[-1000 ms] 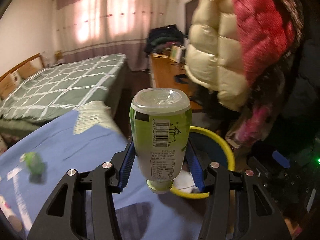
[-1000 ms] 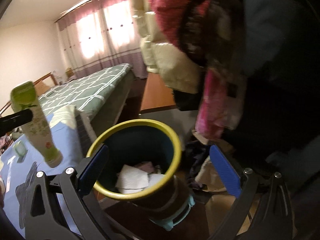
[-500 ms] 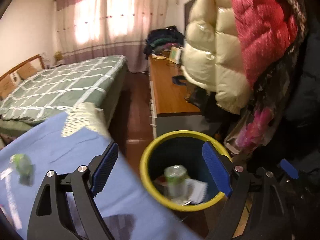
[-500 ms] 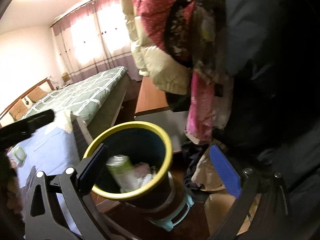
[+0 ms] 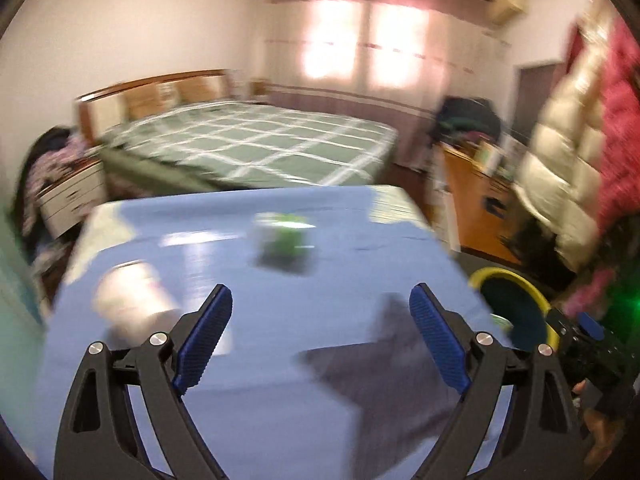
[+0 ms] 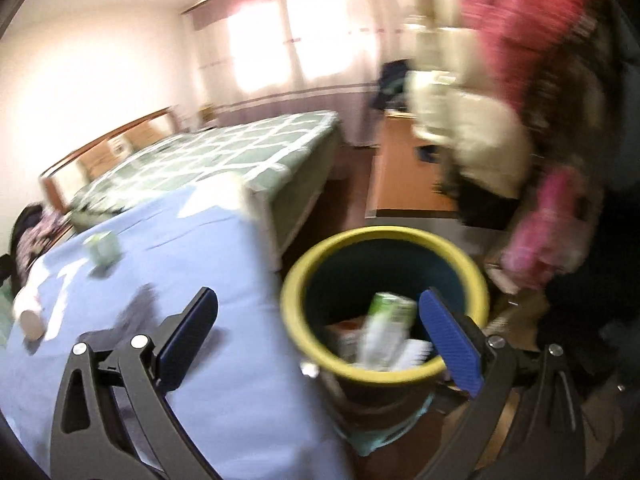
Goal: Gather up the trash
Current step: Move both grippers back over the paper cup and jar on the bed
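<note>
Our left gripper [image 5: 320,332] is empty now, jaws opening wider, the green bottle [image 6: 386,330] lies in the yellow bin [image 6: 384,236], and our right gripper [image 6: 320,338] stays wide apart, so more trash waits on the blue table [image 5: 260,360].

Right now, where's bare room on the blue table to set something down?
Bare: the near strip of the blue table, and right of the small green item up to the bin. Crowded: left edge, by the white container.
</note>
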A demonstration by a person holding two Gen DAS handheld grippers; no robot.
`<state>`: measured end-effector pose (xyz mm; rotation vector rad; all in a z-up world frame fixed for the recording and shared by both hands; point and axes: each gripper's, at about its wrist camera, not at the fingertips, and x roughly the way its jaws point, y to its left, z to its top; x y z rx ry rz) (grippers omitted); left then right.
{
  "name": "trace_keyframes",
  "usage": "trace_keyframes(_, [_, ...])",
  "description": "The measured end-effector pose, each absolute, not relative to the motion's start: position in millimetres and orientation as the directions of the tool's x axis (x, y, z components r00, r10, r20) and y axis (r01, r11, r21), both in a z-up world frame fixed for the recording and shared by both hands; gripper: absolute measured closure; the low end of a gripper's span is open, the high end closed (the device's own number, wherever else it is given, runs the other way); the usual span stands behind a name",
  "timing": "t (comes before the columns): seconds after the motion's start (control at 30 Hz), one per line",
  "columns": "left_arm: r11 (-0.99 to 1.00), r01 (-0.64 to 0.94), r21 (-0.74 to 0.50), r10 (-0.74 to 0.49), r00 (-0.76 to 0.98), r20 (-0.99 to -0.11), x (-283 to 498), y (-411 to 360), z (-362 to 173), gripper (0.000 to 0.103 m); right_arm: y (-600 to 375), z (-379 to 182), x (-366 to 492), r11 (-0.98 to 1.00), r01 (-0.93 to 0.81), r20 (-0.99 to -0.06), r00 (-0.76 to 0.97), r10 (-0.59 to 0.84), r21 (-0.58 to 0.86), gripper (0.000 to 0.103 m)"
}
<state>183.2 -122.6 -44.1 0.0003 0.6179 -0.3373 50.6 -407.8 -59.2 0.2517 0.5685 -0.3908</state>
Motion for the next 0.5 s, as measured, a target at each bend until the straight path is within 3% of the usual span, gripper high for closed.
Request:
trace_keyframes(0.3, [0.995,0.015,-0.094,-0.063,0.842,-0.536,176.5,25.4,-44.8,0.012,-253.1,-54.4,133.3,0.994,-0.03,-0.591,0.802,0.085,0.103,0.007])
trace_keyframes(0.5, [0.992,-0.049,-0.113,-0.016,0.854,-0.519,169.0,72.9,-50.7,0.012,-156.1,-54.8,170.9,0.958,-0.283,-0.611,0.751,0.251,0.045,0.007])
